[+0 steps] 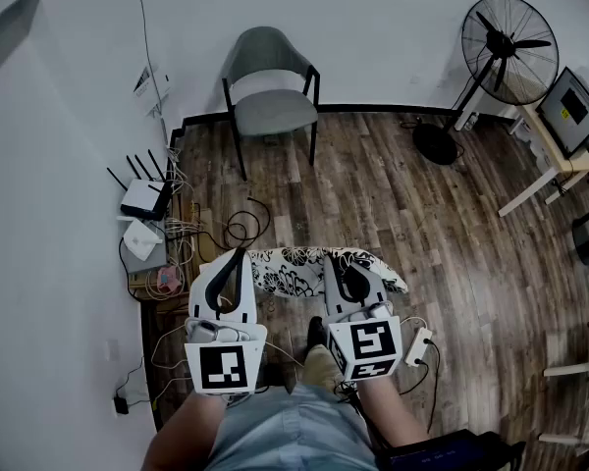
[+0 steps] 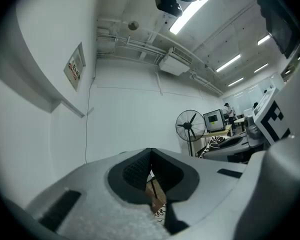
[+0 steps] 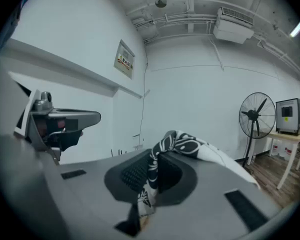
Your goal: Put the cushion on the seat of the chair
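The black-and-white patterned cushion [image 1: 299,270] hangs in the air in front of the person, between the two grippers. My right gripper [image 1: 345,266] is shut on it, and the patterned cloth [image 3: 157,166] is pinched between the pads and bulges out past them. My left gripper [image 1: 241,255] is shut at the cushion's left corner. Its jaws meet tip to tip, with only a sliver of cloth [image 2: 159,212] showing under them. The grey chair [image 1: 271,96] stands against the far wall, its seat [image 1: 276,111] bare.
Routers and tangled cables [image 1: 149,226] lie on the floor along the left wall. A power strip [image 1: 418,345] sits by the person's feet. A standing fan [image 1: 502,47] and a desk with a monitor [image 1: 570,111] stand at the right. Wooden floor lies between the cushion and the chair.
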### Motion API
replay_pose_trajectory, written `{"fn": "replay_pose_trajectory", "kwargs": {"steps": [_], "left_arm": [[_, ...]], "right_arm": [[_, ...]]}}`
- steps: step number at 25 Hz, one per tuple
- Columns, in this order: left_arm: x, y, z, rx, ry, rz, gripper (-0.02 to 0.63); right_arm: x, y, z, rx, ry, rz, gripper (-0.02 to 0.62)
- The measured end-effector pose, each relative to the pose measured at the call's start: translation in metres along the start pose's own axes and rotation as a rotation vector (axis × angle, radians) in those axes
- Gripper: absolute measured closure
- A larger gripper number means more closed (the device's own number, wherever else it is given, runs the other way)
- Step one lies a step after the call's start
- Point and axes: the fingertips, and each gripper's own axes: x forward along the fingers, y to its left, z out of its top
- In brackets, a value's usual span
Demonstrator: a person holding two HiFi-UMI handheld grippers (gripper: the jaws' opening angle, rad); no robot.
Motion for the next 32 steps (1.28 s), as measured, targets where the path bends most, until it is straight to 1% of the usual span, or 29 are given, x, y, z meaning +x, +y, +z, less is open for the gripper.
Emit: {"fn": "replay_pose_trajectory", "kwargs": {"steps": [7, 13, 19, 23, 24, 28, 32], "left_arm": [[0.012, 0.0, -0.006, -0.003, -0.001, -0.006, 0.598], [0.037, 0.002, -0.016, -0.014, 0.036, 0.001, 0.598], [0.095, -0.008, -0.023, 0.005, 0.076, 0.01, 0.598], [0.145, -0.01, -0.014, 0.082, 0.046, 0.04, 0.598], [0.157, -0.012, -0.012, 0.088, 0.045, 0.05, 0.598], [0.192, -0.027, 0.0, 0.086, 0.042, 0.082, 0.598], [0.218, -0.034, 0.013, 0.033, 0.04, 0.101, 0.598]], "right_arm": [[0.009, -0.008, -0.004, -0.003, 0.003, -0.013, 0.584], [0.025, -0.032, -0.013, 0.036, 0.027, -0.024, 0.581], [0.062, -0.079, -0.02, 0.057, 0.053, -0.008, 0.581], [0.092, -0.12, -0.015, 0.06, 0.052, 0.021, 0.581], [0.099, -0.13, -0.013, 0.058, 0.051, 0.032, 0.581], [0.122, -0.166, 0.001, 0.043, 0.047, 0.072, 0.581], [0.145, -0.189, 0.014, 0.06, 0.044, 0.095, 0.581]]}}
